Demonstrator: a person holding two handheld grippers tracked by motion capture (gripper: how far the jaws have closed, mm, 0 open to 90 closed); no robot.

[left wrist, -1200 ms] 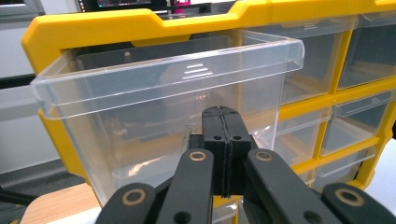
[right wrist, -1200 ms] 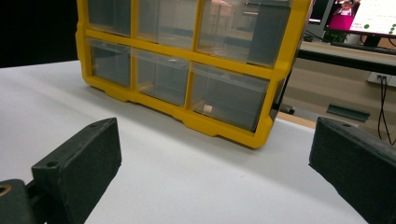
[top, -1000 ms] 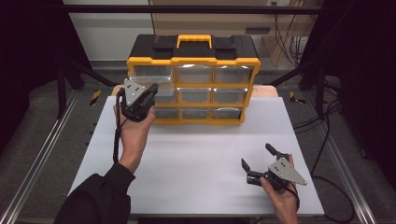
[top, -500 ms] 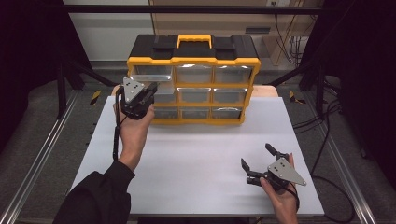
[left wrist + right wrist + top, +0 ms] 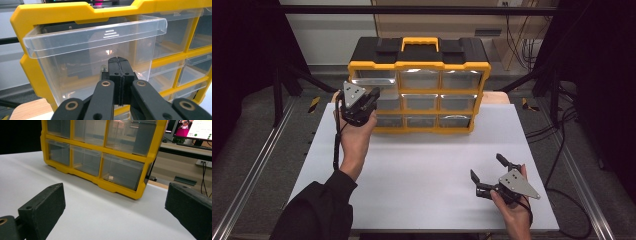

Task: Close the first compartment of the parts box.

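Pulled part-way out: top-left drawer (image 5: 95,50), left hand-held gripper (image 5: 119,65) pinched shut against it; right hand-held gripper (image 5: 493,175) spread wide, idle. Best drawn straight, cabinet (image 5: 418,65) steadied.

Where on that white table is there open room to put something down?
The widest bare stretch of the white table lies between the yellow drawer cabinet, the left gripper and the right gripper. It is crowded at the cabinet's left drawers, where the left gripper works.
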